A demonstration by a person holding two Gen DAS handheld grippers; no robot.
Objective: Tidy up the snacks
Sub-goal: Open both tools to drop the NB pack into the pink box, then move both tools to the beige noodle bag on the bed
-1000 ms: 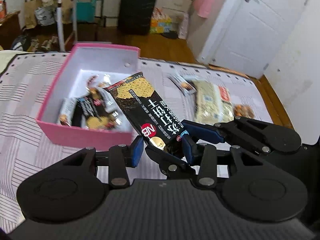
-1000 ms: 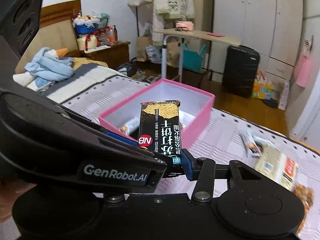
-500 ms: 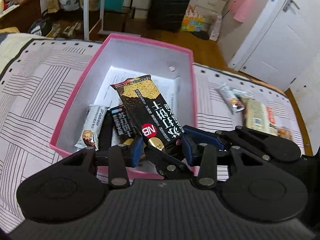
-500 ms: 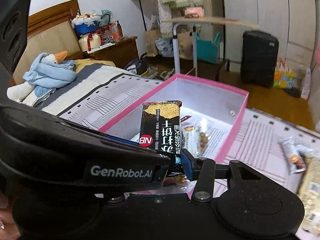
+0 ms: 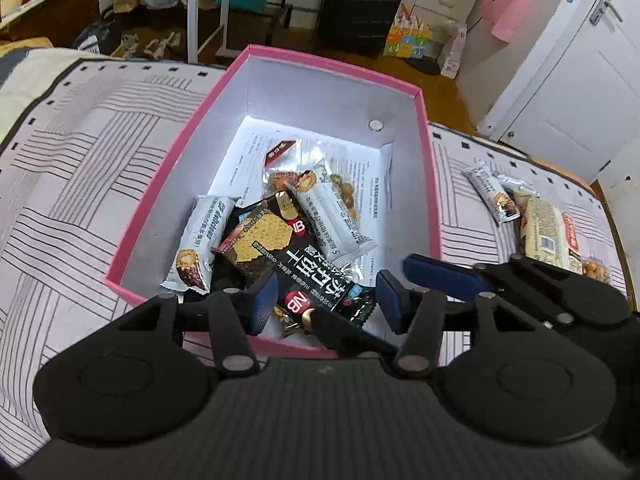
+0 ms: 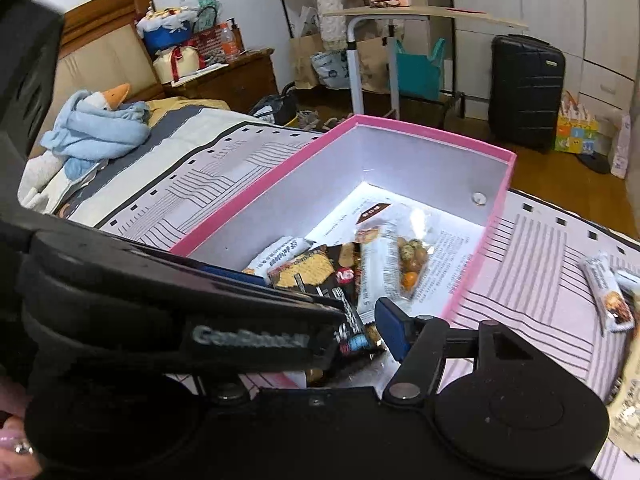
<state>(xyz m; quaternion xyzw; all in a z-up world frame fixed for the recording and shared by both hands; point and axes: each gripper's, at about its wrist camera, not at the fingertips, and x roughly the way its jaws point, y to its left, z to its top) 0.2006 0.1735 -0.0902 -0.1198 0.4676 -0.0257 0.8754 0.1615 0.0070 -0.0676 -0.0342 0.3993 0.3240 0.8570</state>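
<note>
The black cracker packet (image 5: 296, 264) lies tilted on the other snacks inside the pink box (image 5: 432, 200), its near end between the blue pads of my left gripper (image 5: 326, 300). Those jaws are opening and the pads stand just clear of the packet. My right gripper (image 6: 328, 332) hangs over the box's near corner with its jaws opening too. Its right finger (image 6: 394, 328) is apart from the packet (image 6: 308, 272), and its left finger is hidden behind the left gripper's body. White bars (image 5: 192, 248) and a nut bag (image 5: 280, 178) also lie in the box.
On the striped bed cover (image 5: 80, 184), right of the box, lie a white bar (image 5: 494, 196), a pale flat packet (image 5: 548, 236) and a small nut packet (image 5: 596, 270). A blue cloth with a toy goose (image 6: 96, 124) sits far left. A person's fingers (image 6: 12, 440) show bottom left.
Both grippers came forward and down over the pink box. Their jaws have spread, and the black packet dropped from standing in the grip to lying on the snacks inside.
</note>
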